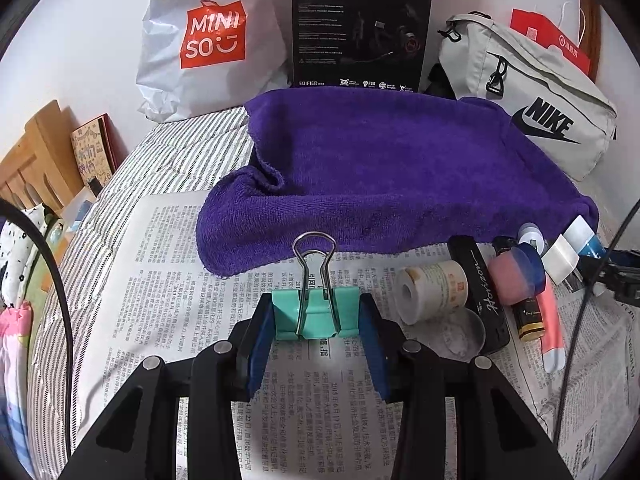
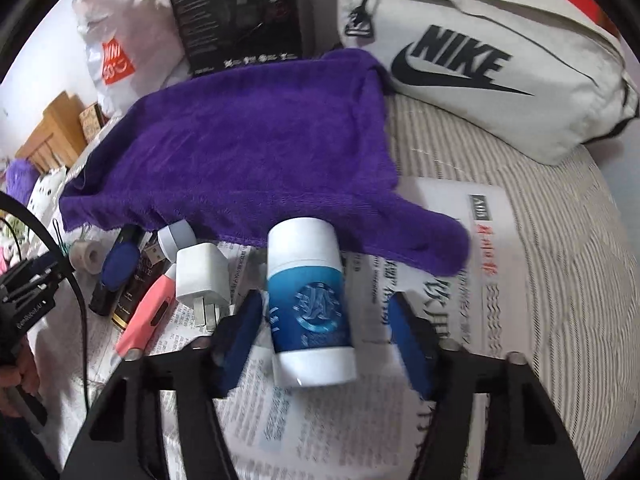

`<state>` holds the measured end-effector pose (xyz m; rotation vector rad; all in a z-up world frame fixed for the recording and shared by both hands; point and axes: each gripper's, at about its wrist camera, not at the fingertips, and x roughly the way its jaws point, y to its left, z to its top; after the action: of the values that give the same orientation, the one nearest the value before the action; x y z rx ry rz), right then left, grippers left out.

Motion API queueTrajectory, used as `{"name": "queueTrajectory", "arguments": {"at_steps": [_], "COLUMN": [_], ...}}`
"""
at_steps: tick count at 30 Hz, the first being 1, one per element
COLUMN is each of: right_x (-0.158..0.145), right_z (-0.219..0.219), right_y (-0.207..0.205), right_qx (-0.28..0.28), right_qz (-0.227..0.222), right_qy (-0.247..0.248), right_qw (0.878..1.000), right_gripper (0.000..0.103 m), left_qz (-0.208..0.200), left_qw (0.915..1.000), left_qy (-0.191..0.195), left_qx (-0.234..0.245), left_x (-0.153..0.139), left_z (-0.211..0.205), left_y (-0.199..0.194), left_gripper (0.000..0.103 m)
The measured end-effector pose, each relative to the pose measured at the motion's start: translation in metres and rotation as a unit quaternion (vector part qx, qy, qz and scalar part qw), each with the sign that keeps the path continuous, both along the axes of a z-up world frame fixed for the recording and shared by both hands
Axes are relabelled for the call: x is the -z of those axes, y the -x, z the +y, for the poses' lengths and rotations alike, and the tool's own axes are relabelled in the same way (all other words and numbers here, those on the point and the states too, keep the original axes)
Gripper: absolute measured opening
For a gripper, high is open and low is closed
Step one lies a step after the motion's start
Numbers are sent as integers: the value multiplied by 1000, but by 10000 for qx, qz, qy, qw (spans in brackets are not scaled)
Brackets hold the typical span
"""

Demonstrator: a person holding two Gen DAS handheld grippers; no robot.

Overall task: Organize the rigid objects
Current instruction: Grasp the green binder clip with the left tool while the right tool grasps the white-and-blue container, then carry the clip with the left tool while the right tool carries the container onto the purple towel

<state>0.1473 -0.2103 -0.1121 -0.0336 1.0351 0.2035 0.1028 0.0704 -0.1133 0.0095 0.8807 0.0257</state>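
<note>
Purple towel (image 1: 400, 176) blocks ahead; bare newspaper (image 1: 172, 264) lies open left.

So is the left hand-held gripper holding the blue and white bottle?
No, the left hand-held gripper is clamped on a teal binder clip.

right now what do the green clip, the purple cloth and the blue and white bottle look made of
Binder clip: likely painted metal body, matte mint, with shiny wire handles that glint.
Purple cloth: soft terry or microfibre, going by its fuzzy nap and limp folds.
Bottle: probably smooth plastic, white with a glossy blue label that catches light.
</note>
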Motion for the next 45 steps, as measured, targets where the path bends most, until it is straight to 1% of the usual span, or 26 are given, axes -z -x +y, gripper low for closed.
{"name": "queueTrajectory", "arguments": {"at_steps": [1, 3, 6, 10, 13, 17, 21, 23, 25, 30, 37, 45], "right_x": [0, -1, -4, -1, 0, -5, -12, -14, -16, -18, -26, -35], "right_z": [2, 3, 0, 3, 1, -1, -1, -3, -3, -6, -7, -1], "right_y": [0, 0, 3, 5, 5, 10, 16, 19, 20, 22, 24, 19], "right_qx": [-26, -123, -154, -206, -197, -222, -276, -278, -278, -267, -248, -319], "right_qz": [-119, -140, -26, -73, -61, 32, 3, 27, 40, 87, 86, 145], "right_qy": [70, 16, -77, 0, -72, -160, -132, -157, -192, -351, -394, -441], "right_qw": [9999, 9998, 9998, 9998, 9998, 9996, 9995, 9995, 9994, 9990, 9989, 9984], "right_gripper": [45, 36, 36, 36, 36, 36, 36, 36, 36, 36, 36, 36], "left_qz": [-1, -3, 0, -2, -6, 37, 50, 89, 88, 81, 72, 3], "left_qw": [10000, 10000, 10000, 10000, 9999, 9999, 9997, 9997, 9998, 9996, 9996, 9996], "left_qy": [7, 14, 24, -7, 57, -16, 135, 135, 91, 192, 108, 173], "left_qx": [5, 28, 66, 69, 85, 153, 180, 185, 175, 200, 242, 237], "left_x": [0, 0, 0, 0, 0, -2, -7, -10, -14, -25, -44, -64], "left_z": [0, 0, 0, 1, 2, 1, 5, 7, 8, 12, 10, 15], "left_y": [0, 0, 0, 0, 1, 2, 7, 9, 12, 16, 18, 13], "left_gripper": [40, 40, 40, 40, 39, 39, 39, 39, 39, 39, 39, 39]}}
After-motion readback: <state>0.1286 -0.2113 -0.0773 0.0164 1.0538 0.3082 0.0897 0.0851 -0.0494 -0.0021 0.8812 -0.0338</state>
